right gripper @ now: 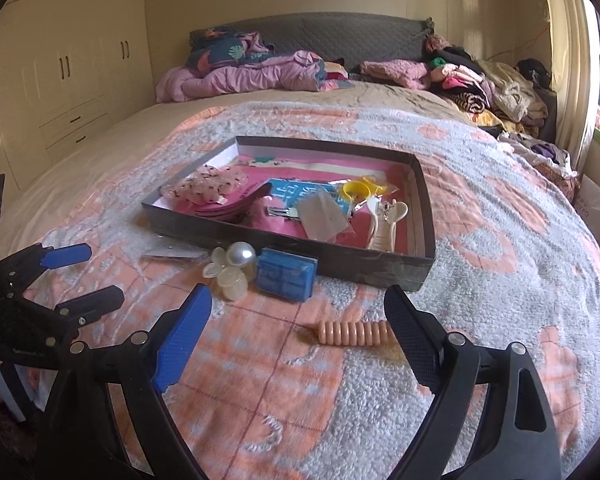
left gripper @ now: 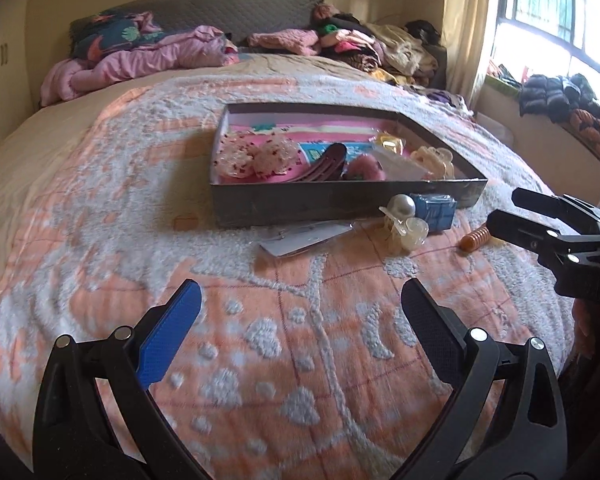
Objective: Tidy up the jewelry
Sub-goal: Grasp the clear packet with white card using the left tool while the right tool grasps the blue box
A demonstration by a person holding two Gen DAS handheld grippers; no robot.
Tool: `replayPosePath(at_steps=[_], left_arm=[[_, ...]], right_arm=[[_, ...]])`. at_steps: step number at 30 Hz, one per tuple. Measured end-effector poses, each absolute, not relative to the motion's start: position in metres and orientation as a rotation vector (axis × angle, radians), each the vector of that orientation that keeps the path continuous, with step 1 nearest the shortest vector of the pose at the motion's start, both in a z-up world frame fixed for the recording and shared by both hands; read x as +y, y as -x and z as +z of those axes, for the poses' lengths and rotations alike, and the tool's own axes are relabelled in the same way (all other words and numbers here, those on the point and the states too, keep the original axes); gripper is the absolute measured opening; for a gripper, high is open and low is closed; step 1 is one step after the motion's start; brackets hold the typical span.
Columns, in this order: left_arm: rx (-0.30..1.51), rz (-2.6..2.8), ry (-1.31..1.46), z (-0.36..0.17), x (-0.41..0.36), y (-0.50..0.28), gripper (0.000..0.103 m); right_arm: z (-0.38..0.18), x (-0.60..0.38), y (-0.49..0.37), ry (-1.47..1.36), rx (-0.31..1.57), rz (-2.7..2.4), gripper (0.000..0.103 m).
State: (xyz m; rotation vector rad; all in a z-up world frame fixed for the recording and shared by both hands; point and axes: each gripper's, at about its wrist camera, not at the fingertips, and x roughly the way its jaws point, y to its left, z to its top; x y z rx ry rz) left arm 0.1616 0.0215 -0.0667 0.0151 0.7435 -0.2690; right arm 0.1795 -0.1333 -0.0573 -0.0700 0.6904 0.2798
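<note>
A shallow dark box tray [left gripper: 340, 200] [right gripper: 372, 266] lies on the bed and holds hair clips, a maroon clip [left gripper: 324, 164], a cream claw clip [right gripper: 384, 224], a yellow band [right gripper: 358, 189] and packets. In front of it lie a pearl flower clip [left gripper: 404, 220] [right gripper: 232, 266], a blue box [left gripper: 436, 210] [right gripper: 286, 274], a flat clear packet [left gripper: 304, 238] [right gripper: 176, 252] and an orange spiral hair tie [left gripper: 475, 239] [right gripper: 356, 332]. My left gripper [left gripper: 300, 320] [right gripper: 88, 276] is open and empty. My right gripper [right gripper: 300, 320] [left gripper: 504, 210] is open, close over the orange spiral tie.
An orange and white patterned blanket [left gripper: 140, 200] covers the bed. Pink bedding [left gripper: 140, 60] and piled clothes [left gripper: 380, 44] sit at the headboard. A window [left gripper: 560, 20] is on the right and cupboards [right gripper: 60, 80] on the left.
</note>
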Motion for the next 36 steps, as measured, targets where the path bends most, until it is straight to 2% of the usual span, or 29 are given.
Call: replayPosePath(at_steps=[4, 17, 19, 22, 24, 27, 36], left_arm=[[0.754, -0.295, -0.028, -0.071, 0.017, -0.174, 0.092], [0.779, -0.336, -0.079, -0.084, 0.008, -0.209, 0.081], [0.786, -0.346, -0.079, -0.086, 0.007, -0.213, 0.077], [0.799, -0.362, -0.076, -0.089, 0.007, -0.218, 0.072], [0.801, -0.362, -0.074, -0.089, 0.006, -0.221, 0.072], [0.802, -0.367, -0.062, -0.089, 0.007, -0.223, 0.071], [0.817, -0.377, -0.074, -0.091, 0.002, -0.231, 0.064]], right_arm=[[-0.066, -0.135, -0.196, 0.056, 0.730, 0.277, 0.074], [-0.091, -0.125, -0.234, -0.015, 0.836, 0.315, 0.065], [-0.094, -0.123, -0.237, -0.021, 0.851, 0.324, 0.059], [-0.095, -0.122, -0.242, -0.030, 0.860, 0.330, 0.056], [-0.095, -0.121, -0.244, -0.035, 0.864, 0.334, 0.054], [-0.097, -0.119, -0.247, -0.041, 0.869, 0.348, 0.045], [-0.092, -0.121, -0.240, -0.044, 0.852, 0.356, 0.045]])
